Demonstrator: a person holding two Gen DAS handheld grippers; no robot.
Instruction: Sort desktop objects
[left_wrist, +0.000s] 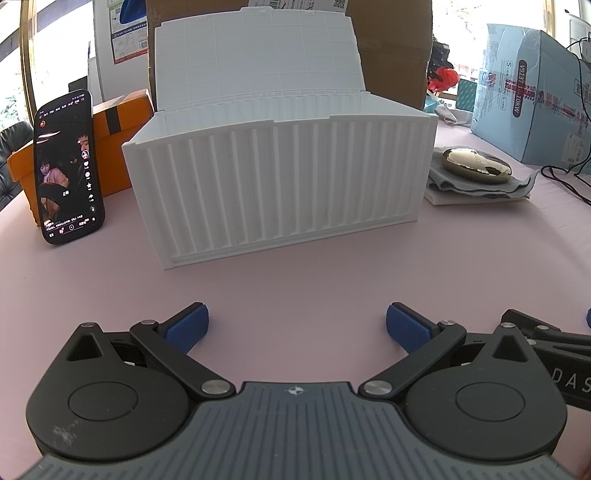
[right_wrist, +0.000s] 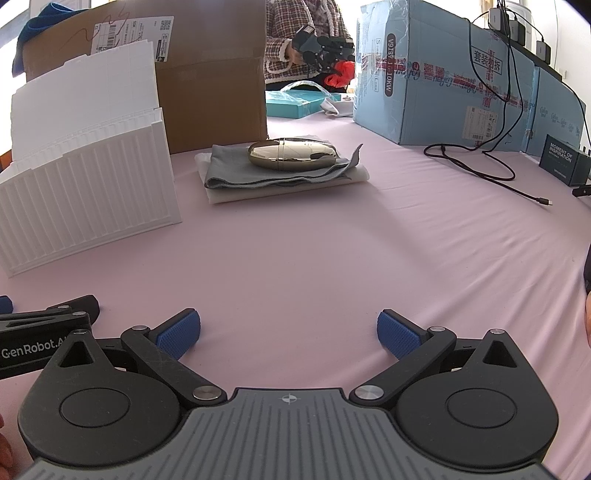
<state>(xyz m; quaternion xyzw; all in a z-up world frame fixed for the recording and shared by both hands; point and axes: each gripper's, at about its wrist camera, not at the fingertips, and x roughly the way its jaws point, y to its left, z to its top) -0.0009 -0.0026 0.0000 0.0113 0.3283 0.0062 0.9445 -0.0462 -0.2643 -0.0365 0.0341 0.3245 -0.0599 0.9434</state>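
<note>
Pink tablecloth (right_wrist: 314, 240); blue carton (right_wrist: 443, 81) reads "10KW"; black box (right_wrist: 561, 158) "MOMENT OF INSPIRATION".

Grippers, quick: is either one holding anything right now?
Left gripper: open, holding nothing, over the pink table.
Right gripper: open, holding nothing.

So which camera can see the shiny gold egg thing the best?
The right wrist view: the gold case sits near the middle, whole, on the grey cloth. The left wrist view catches it only off at the right edge, smaller and warped.
</note>
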